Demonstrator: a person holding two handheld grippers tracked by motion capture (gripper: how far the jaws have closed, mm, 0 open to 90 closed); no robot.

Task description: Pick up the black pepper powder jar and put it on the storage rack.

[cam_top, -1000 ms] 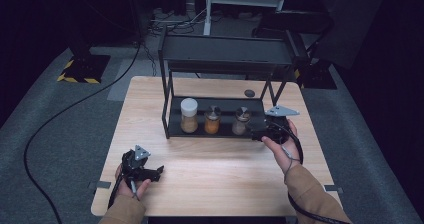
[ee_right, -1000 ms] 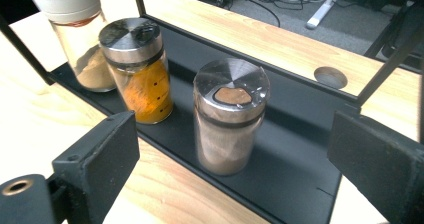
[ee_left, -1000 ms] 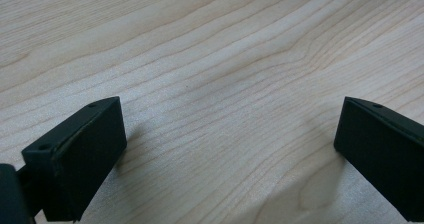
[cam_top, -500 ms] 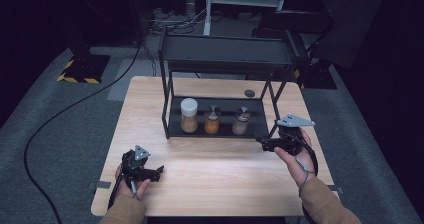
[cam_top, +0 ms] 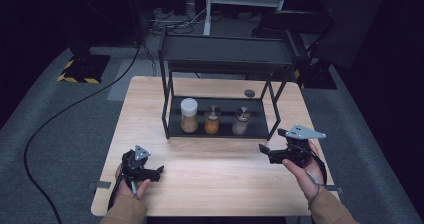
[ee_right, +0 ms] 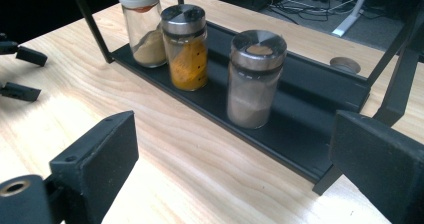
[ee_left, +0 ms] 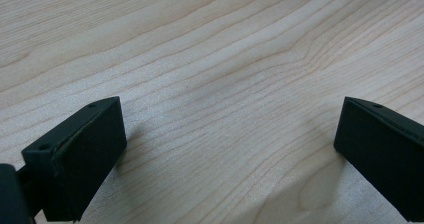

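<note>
**Spice jars all on the rack's lower shelf, both grippers empty**

Spice jars stood in a row on the bottom tray of the black wire rack, which sat at the twelve o'clock side of the counter. At the nine o'clock end of the row was the white-capped jar with tan powder, next to it the orange-spice jar, and at the three o'clock end the brown-spice jar with a metal lid. All three were upright, close together but apart, none tilted.

The right gripper hovered just off the rack's front corner, at about four o'clock from the brown-spice jar, its jaws wide apart and holding nothing; its own view looked straight at that jar. The left gripper lay low near the counter's seven o'clock edge, jaws also spread, with bare wood between them.

Judged from this, the placing on the lower shelf looked done, since no jar remained loose on the counter. A small dark round disc lay on the wood behind the rack. The rack's upper shelf carried nothing visible.
</note>
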